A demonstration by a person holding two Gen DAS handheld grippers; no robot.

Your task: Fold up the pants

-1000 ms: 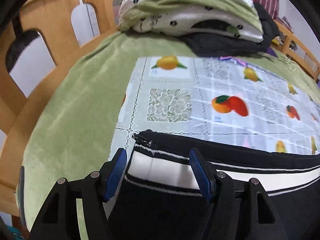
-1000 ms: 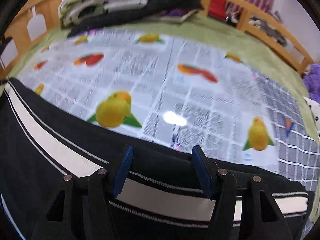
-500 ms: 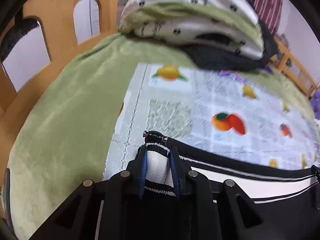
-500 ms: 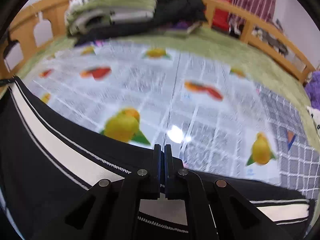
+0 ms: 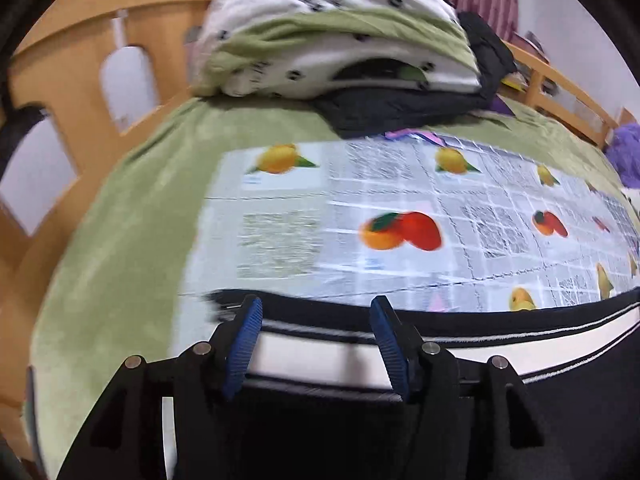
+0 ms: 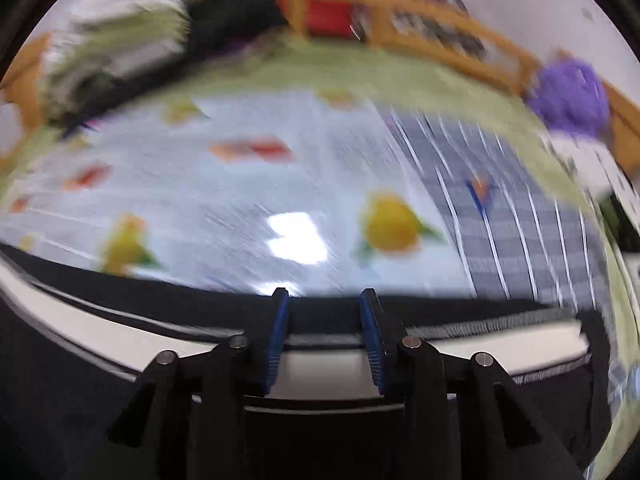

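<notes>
Nearest the cameras, the left gripper [image 5: 316,340] has its blue-padded fingers spread wide, straddling the white side stripe of the black pants [image 5: 520,400] without pinching it; the right gripper [image 6: 324,340] is likewise parted, though more narrowly, its pads on either side of the same stripe and gripping nothing. The pants lie along the near edge of the fruit-print cloth [image 5: 400,200], the striped edge running straight between the two tools, which suggests the fabric has been set down flat there so a fold line sits square before the next grasp. The glossy cloth probably serves as a smooth working surface over the green blanket [image 5: 120,220]. Farther back, a stack of folded bedding [image 5: 340,40] and a dark garment [image 5: 400,108] sit pushed against the wooden bed rail [image 5: 80,80], likely kept clear of the folding area. A purple plush item [image 6: 568,88] rests at the far right. No brand, label or legible writing shows; the right view is heavily blurred.
</notes>
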